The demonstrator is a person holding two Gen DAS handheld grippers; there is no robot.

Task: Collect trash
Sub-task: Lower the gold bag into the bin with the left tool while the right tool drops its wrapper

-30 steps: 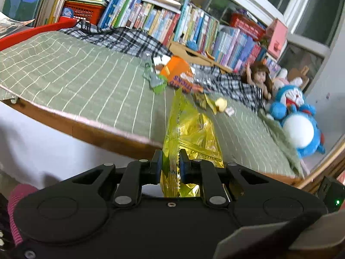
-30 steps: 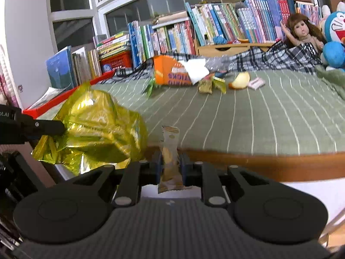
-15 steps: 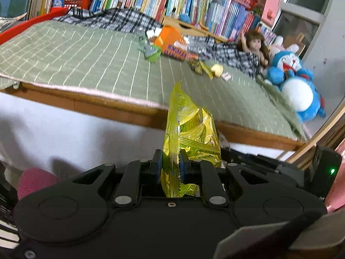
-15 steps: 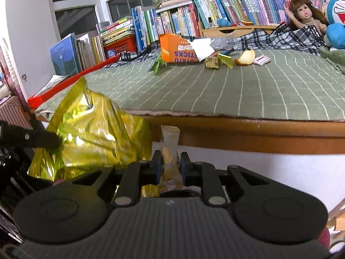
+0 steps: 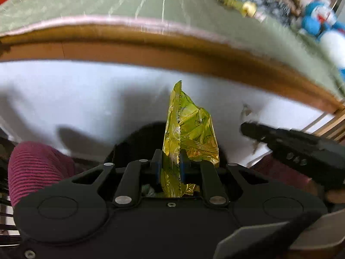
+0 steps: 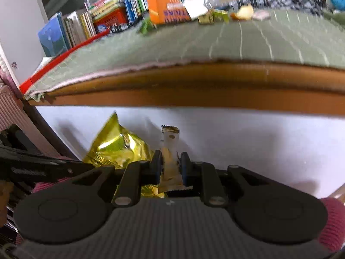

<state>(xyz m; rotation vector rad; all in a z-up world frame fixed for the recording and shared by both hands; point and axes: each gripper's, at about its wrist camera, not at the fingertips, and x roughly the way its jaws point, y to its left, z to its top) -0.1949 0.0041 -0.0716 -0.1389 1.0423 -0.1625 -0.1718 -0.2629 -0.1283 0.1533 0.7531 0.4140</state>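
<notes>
Now both grippers have dropped below the bed's edge: a second ago each wrist view looked across the green checked bedcover (image 6: 248, 43), and here the wooden bed rail (image 6: 194, 90) arcs above the fingers with the white panel (image 5: 86, 90) under it filling the space straight ahead. The left gripper (image 5: 170, 166) stays clamped on the gold foil snack bag (image 5: 189, 133), which stands up between its fingers just as it did before, pinched along its crimped seam. The right gripper (image 6: 171, 166) likewise keeps its jaws pressed together on the small pale wrapper (image 6: 170, 151), whose serrated top pokes up past the fingertips. From the right wrist view the gold bag sits just to the left of that gripper and a little ahead; from the left wrist view the right gripper's dark body reaches in from the right side, so the two tools are close beside each other. Neither grip has loosened during the descent. My reading is that both pieces are being carried down to a bin somewhere beneath the grippers, though no bin shows clearly in either view. More litter is left up on the bedcover, well ahead and above: an orange snack box (image 6: 166, 8), green wrappers (image 6: 213, 16) and scraps nearby, so the collecting is only partly done.
</notes>
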